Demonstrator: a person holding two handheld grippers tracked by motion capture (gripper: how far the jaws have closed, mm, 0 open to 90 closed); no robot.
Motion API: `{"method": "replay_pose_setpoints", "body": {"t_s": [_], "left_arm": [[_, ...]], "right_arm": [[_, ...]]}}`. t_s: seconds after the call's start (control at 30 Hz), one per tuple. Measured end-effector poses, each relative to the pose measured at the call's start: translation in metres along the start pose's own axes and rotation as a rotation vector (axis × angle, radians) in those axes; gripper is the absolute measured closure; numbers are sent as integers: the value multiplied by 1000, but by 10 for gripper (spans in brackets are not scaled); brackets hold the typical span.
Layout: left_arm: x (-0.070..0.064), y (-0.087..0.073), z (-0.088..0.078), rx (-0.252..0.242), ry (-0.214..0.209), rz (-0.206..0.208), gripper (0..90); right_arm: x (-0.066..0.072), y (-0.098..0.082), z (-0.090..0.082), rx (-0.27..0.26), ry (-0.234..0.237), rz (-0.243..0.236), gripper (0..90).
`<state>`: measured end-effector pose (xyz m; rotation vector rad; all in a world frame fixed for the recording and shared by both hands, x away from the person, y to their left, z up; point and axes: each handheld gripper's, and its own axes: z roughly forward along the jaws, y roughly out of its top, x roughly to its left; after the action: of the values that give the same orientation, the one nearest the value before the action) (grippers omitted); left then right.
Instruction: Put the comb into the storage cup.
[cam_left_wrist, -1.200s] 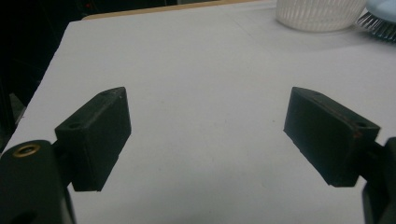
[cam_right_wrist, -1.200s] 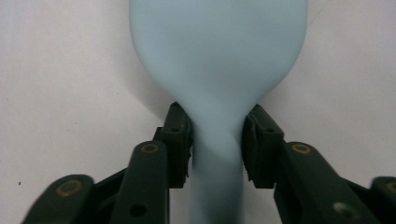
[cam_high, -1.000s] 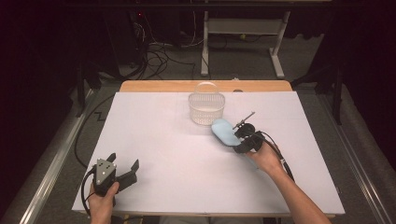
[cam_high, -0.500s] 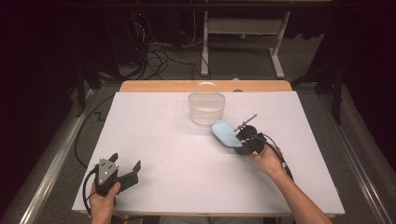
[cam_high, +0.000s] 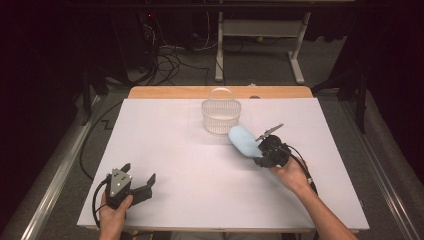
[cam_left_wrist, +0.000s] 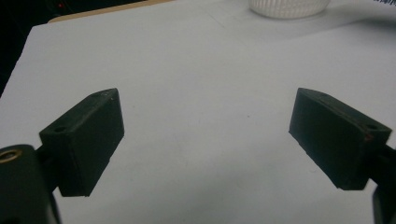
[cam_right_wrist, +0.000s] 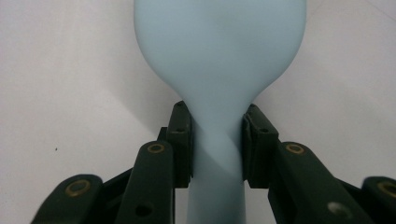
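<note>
Balloon, pale blue, sits right of centre on the white worktop, just near of the basket, its neck clenched in the right claw. Left claw, near-left, has just been opening, empty.

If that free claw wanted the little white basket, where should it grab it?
Probably by the arched handle, coming from above: it stands upright over the basket, thin enough to pinch. The left gripper is open and empty; the right gripper pinches the blue balloon.
</note>
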<state>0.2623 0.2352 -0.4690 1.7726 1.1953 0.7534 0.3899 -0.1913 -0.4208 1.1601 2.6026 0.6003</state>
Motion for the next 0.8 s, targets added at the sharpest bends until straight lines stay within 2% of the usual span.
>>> {"method": "replay_pose_setpoints", "body": {"t_s": [0.13,0.27,0.33,0.43,0.57,0.8], "left_arm": [[-1,3,6,-7,-8,-16,101],[-2,4,8,-7,-14,-16,91],[-2,5,8,-12,-23,-22,54],[-2,6,8,-12,-26,-23,45],[-1,9,8,-2,-73,-20,27],[-2,13,9,-8,-75,-17,22]], "right_arm": [[-1,-5,-5,-26,11,8,699],[-1,-8,-6,-37,14,12,699],[-1,-10,-7,-42,17,19,699],[-1,-11,-8,-50,20,23,699],[-1,-15,-11,-63,23,17,699],[2,-19,-13,-82,38,33,699]]}}
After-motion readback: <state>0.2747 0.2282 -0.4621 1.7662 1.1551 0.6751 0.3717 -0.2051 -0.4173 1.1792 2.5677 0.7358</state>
